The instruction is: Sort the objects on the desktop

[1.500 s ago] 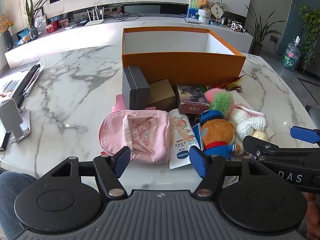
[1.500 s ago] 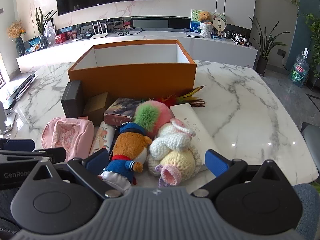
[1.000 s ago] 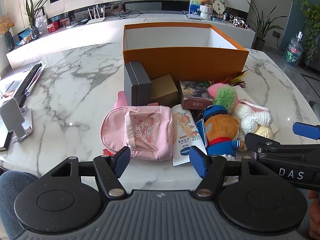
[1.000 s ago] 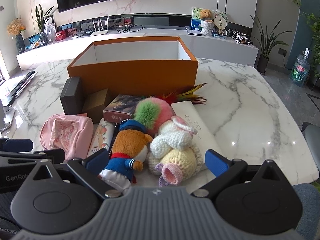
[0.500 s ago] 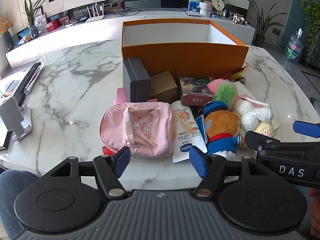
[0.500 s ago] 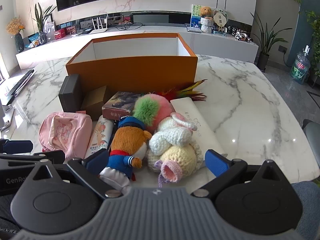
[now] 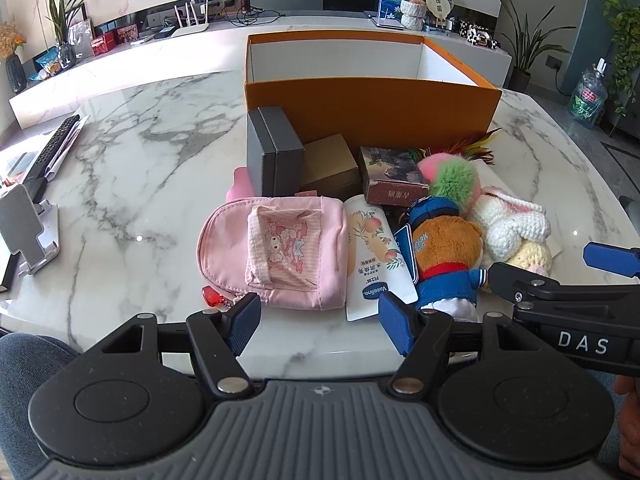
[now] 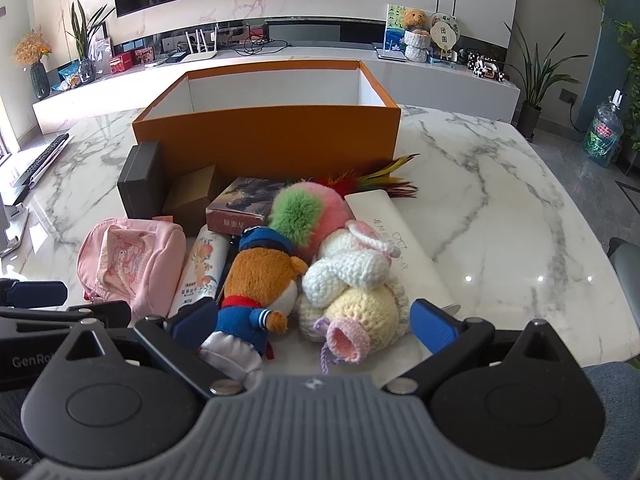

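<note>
An open orange box (image 7: 372,108) (image 8: 272,136) stands on the marble table. In front of it lies a heap: pink pouch (image 7: 276,252) (image 8: 132,264), Vaseline tube (image 7: 372,256) (image 8: 202,270), brown plush bear in blue (image 7: 444,248) (image 8: 256,280), crocheted bunny (image 7: 508,232) (image 8: 356,280), green-pink fluffy ball (image 8: 304,208), dark box (image 7: 274,152), tan box (image 7: 330,164), card box (image 7: 394,182), white case (image 8: 396,240). My left gripper (image 7: 320,322) is open, just short of the pouch and tube. My right gripper (image 8: 314,322) is open, near the bear and bunny.
A phone stand (image 7: 28,236) and a remote (image 7: 56,142) lie at the table's left edge. Colored feathers (image 8: 376,182) stick out beside the box. A low cabinet with routers, plants and ornaments runs along the back wall.
Both grippers have shifted only slightly toward the heap; the objects have not moved and both stay open.
</note>
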